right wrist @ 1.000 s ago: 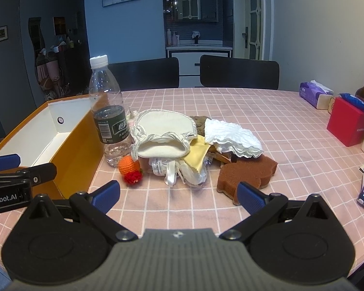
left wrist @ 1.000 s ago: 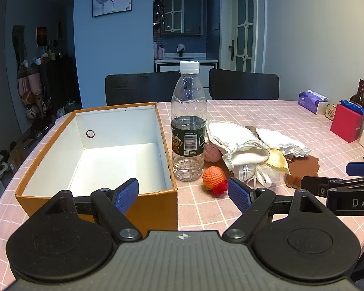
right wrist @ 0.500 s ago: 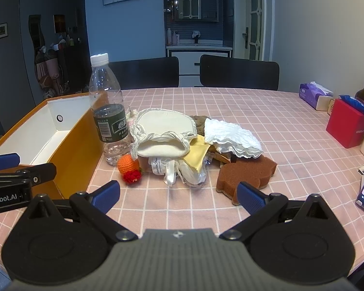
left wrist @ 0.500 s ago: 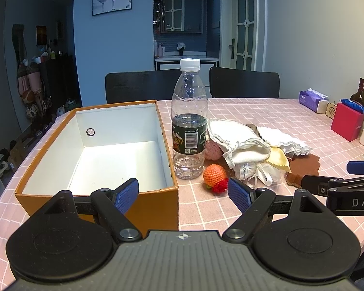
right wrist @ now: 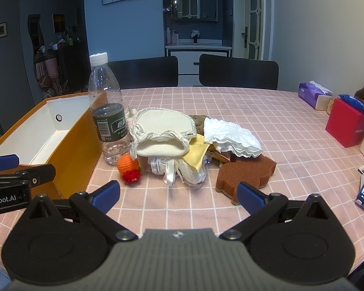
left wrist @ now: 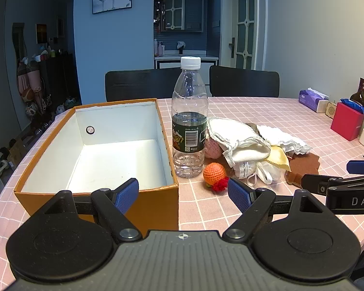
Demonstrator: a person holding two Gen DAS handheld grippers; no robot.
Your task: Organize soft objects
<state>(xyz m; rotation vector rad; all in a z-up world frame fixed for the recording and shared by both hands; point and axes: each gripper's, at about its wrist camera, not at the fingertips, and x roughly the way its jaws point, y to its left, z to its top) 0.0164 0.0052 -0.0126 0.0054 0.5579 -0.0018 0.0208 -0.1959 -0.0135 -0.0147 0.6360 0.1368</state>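
Left gripper (left wrist: pixel 183 192): jaws apart, empty, above orange box (left wrist: pixel 97 201)
Right gripper (right wrist: pixel 178 194): jaws apart, empty
Soft pile (right wrist: pixel 182 140): beside water bottle (right wrist: pixel 108 118)

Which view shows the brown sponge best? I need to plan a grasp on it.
The right wrist view: the brown sponge lies whole and near, just ahead of the open right gripper. In the left wrist view only its edge shows, behind the cloth pile and the right gripper's finger.
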